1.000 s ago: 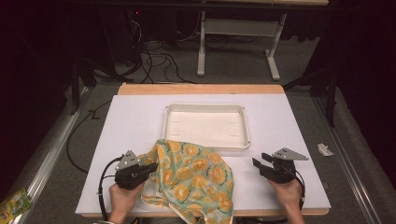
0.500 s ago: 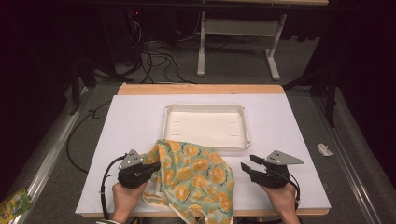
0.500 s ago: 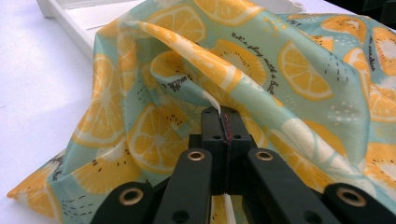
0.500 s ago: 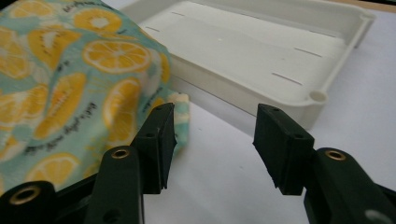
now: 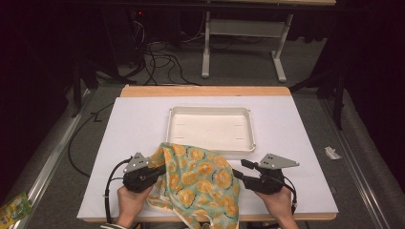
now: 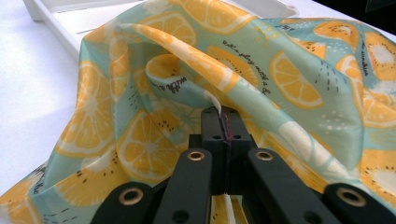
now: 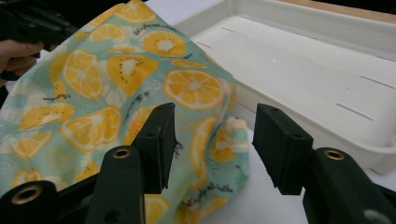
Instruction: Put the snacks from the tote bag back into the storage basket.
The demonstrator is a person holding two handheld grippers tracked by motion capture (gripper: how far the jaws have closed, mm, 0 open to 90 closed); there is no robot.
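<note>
Bottom of the high view: two hands came in from the lower edge, each holding a gripper. Left gripper (image 5: 160, 170), lower left of centre, was clamped on a fold of the cloth (image 5: 200, 183); in the left gripper view its jaws were pressed together with a cream hem of the cloth (image 6: 261, 79) pinched between them. Right gripper (image 5: 239, 169), lower right of centre, had jaws spread, pointing left at the cloth's right edge; in the right gripper view a bunched corner of the cloth (image 7: 140, 88) sat in the gap between the jaws, pads not pressing it. The cloth, teal with orange slices, lay rumpled on the white table (image 5: 119, 138) between the two grippers, its lower end hanging over the near edge at the bottom of the frame. Farther up, mid-frame, sat a white tray (image 5: 250, 138); the cloth's top edge was just beside its near rim. Beyond the table: cables (image 5: 157, 52) on the floor and a desk frame (image 5: 279, 67), top of frame.
</note>
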